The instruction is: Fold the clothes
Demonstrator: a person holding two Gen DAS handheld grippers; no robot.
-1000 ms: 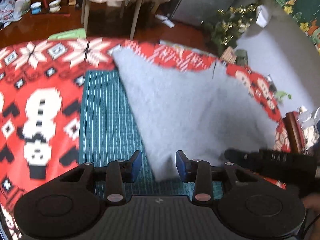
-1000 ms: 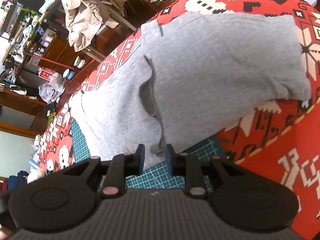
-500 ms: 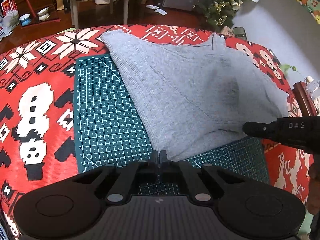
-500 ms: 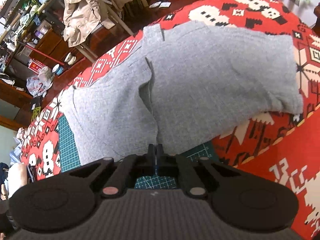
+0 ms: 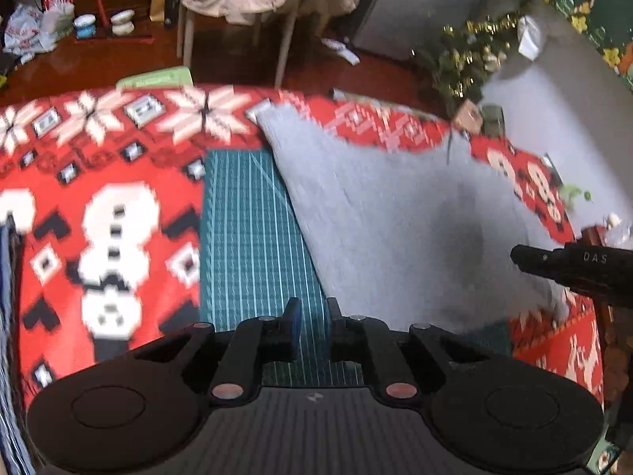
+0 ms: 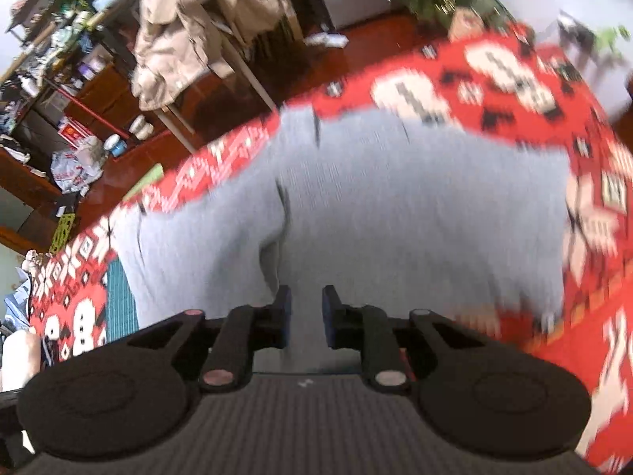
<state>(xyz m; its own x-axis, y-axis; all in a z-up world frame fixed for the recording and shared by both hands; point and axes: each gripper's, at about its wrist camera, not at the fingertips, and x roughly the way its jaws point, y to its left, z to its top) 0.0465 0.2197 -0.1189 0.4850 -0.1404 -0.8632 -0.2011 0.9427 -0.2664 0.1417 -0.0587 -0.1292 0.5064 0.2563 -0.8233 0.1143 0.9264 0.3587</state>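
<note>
- Through the left wrist camera we see the left gripper (image 5: 312, 312) pointing down over the green cutting mat (image 5: 253, 237). Its jaws are parted a little and opening, with only the mat's grid in the gap; no cloth sits between them.
- In this view the grey garment (image 5: 395, 229) lies just to the right of our fingers, spread across the mat and the red patterned blanket (image 5: 99, 206), its left edge running diagonally away from us.
- Only this view shows us the other tool: the black nose of the right gripper (image 5: 561, 265) reaches in from the right edge, over the garment's near right corner. We cannot judge its jaws from here.
- A chair (image 5: 253, 12) draped with a beige coat stands on the floor behind.
- Through the right wrist camera we see the right gripper (image 6: 306, 314) with a narrow gap, jaws opening, nothing pinched.
- Here the grey garment (image 6: 395, 206) fills the middle, directly beyond our fingertips, with a dark fold running down towards them.
- The mat (image 6: 118, 301) shows only as a strip at the left, and the picture is smeared with blur.
</note>
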